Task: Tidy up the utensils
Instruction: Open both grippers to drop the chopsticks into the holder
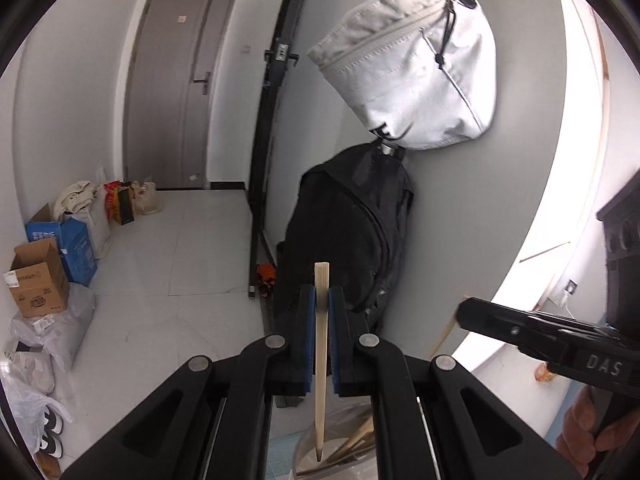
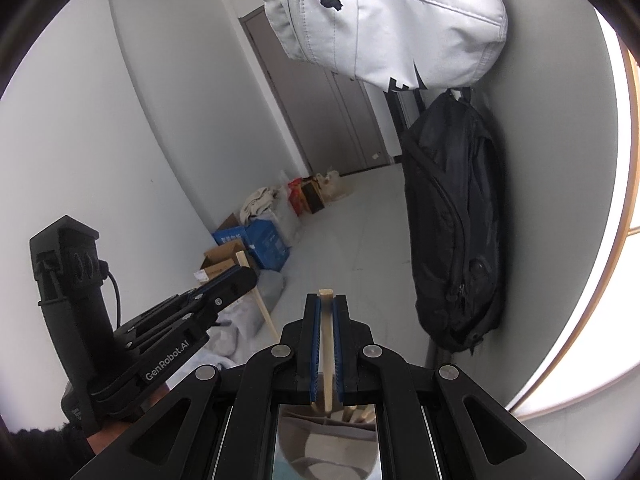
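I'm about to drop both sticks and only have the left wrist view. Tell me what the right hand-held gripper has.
Observer: The right hand-held gripper is shut on the right chopstick, which stands upright, its top just past the fingertips.
Operator: Say what lies under it.
Observer: A metal holder shows below the jaws, with more chopsticks in it.
Operator: Now describe my left one from that side.
Observer: The left hand-held gripper is shut on the left chopstick, which slants in the right wrist view, its top leaning left.
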### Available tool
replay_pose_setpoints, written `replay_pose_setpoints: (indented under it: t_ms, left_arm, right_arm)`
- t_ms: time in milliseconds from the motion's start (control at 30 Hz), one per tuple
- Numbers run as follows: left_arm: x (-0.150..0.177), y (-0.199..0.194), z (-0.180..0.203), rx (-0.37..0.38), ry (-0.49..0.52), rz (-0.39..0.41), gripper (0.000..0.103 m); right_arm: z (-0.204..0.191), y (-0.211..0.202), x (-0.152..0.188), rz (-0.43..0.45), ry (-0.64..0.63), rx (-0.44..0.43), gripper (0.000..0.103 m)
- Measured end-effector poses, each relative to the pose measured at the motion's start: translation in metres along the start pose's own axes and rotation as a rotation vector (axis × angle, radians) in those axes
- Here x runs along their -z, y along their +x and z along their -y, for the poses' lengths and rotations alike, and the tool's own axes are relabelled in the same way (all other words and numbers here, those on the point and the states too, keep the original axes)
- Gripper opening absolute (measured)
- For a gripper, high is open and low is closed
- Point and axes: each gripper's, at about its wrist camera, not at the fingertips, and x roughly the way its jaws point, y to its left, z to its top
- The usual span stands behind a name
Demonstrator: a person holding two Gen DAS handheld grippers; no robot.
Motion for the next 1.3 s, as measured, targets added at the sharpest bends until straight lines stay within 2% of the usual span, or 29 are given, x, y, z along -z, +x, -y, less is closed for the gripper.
replay_pose_setpoints:
  t_ms: [133,200,267,333,400,467,500,567,600,700,733,933,1167,1233,1300]
  left_arm:
    - [0.003,0.004,0.003,0.049,0.019,-0.038,0.002]
    - [0.004,0.006,0.002,0.071,0.007,-0.06,0.002]
    - [0.006,0.007,-0.001,0.06,-0.01,-0.096,0.002]
    - [0.006,0.008,-0.006,0.092,-0.04,-0.138,0.003]
    - [0.005,0.008,-0.009,0.087,-0.056,-0.16,0.003]
    - [0.004,0.005,-0.01,0.07,-0.058,-0.17,0.004]
    - [0.006,0.003,-0.011,0.065,-0.06,-0.174,0.008]
    - [0.007,0.0,-0.013,0.049,-0.073,-0.181,0.016]
    - [0.008,-0.004,-0.013,0.038,-0.082,-0.18,0.022]
    - [0.012,-0.013,-0.014,0.005,-0.094,-0.167,0.045]
    - [0.013,-0.016,-0.014,-0.006,-0.099,-0.158,0.048]
    - [0.02,-0.033,-0.013,-0.071,-0.134,-0.152,0.051]
    - [0.026,-0.06,-0.001,-0.115,-0.123,-0.122,0.053]
    - [0.027,-0.067,0.001,-0.123,-0.123,-0.115,0.066]
    - [0.03,-0.077,0.005,-0.123,-0.125,-0.097,0.068]
  right_arm:
    - [0.004,0.012,0.004,-0.033,0.007,-0.011,0.005]
    - [0.004,0.015,0.008,-0.051,0.012,-0.014,0.006]
    - [0.005,0.018,0.01,-0.07,0.021,-0.013,0.009]
    - [0.007,0.018,0.014,-0.081,0.04,-0.018,0.008]
    - [0.012,0.015,0.016,-0.08,0.065,-0.025,0.009]
    - [0.015,0.009,0.018,-0.074,0.088,-0.016,0.015]
    - [0.018,0.005,0.019,-0.069,0.101,-0.018,0.015]
    - [0.02,-0.001,0.021,-0.06,0.122,-0.009,0.022]
    - [0.021,-0.005,0.023,-0.053,0.133,-0.006,0.03]
    - [0.021,-0.017,0.029,-0.044,0.145,-0.006,0.035]
    - [0.02,-0.02,0.03,-0.044,0.146,-0.003,0.04]
    - [0.011,-0.039,0.042,-0.035,0.136,-0.004,0.051]
    - [-0.006,-0.057,0.054,-0.017,0.111,-0.015,0.061]
    - [-0.012,-0.062,0.057,-0.017,0.105,-0.022,0.062]
    - [-0.017,-0.067,0.061,-0.015,0.099,-0.028,0.062]
